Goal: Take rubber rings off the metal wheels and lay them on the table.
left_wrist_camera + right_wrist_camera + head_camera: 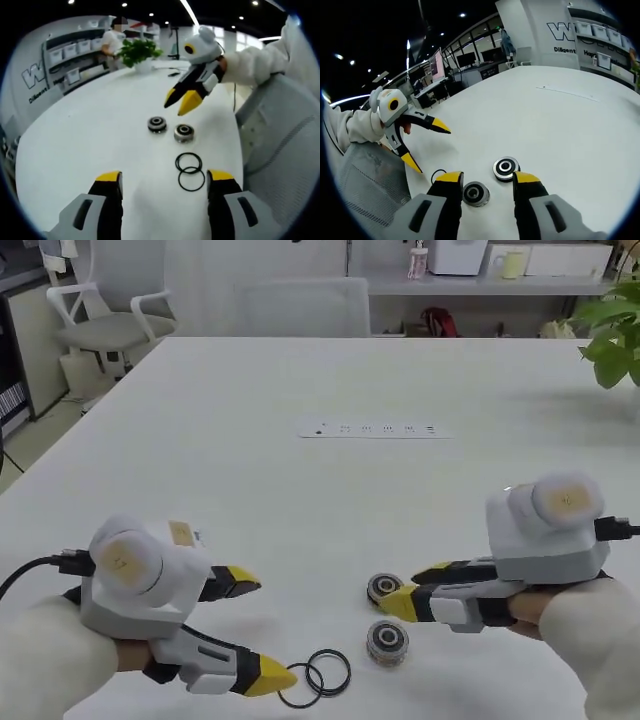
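Swinging either spread, empty claw carelessly could bite you: your left gripper (265,630) has its lower tip just beside the two rubber rings (316,677) lying bottom centre in the head view, and your right gripper (405,590) could knock the nearby metal wheels (386,639) rolling.

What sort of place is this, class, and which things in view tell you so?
Probably an office or lab workspace: a big white table with a socket strip, a swivel chair beside it, and monitors on desks beyond.
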